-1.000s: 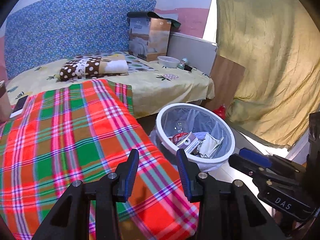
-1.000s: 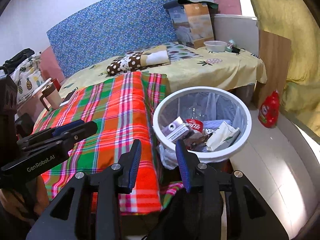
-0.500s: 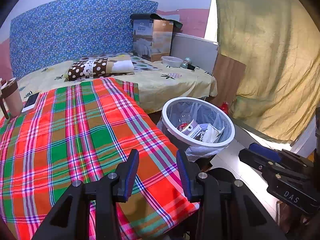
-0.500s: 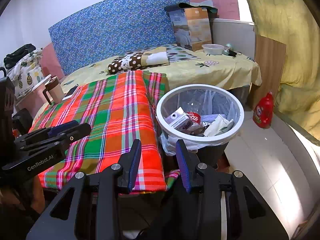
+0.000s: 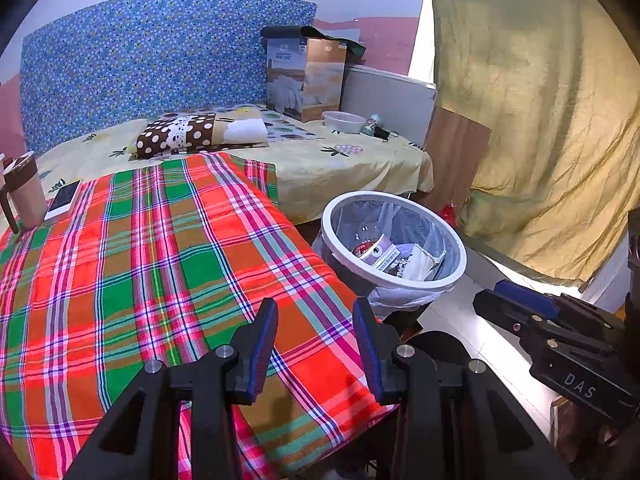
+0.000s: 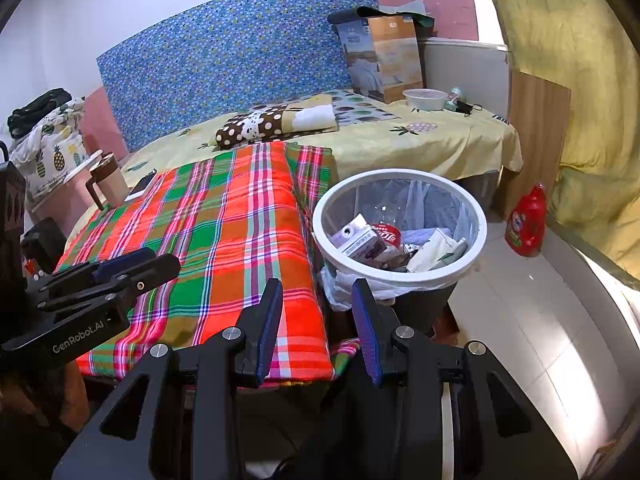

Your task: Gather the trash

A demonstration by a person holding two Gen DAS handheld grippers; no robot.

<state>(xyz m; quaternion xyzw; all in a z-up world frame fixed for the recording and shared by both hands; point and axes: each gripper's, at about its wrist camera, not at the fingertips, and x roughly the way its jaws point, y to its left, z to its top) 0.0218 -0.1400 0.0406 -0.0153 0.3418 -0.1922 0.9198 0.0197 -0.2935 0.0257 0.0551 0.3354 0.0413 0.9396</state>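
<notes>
Both grippers are part-open and empty. The left gripper [image 5: 314,344] hangs over the plaid cloth [image 5: 160,248]; the right gripper [image 6: 316,324] has the bin [image 6: 400,272] just ahead to its right. Trash [image 6: 384,240] already sits inside. The table looks cleared, so the collecting seems done or between pieces; next calls for spotting leftovers. The floor under the table is hidden.

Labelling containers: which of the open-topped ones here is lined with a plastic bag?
The white-rimmed trash bin on the floor; the clear bowl and brown mug have no liner.
</notes>
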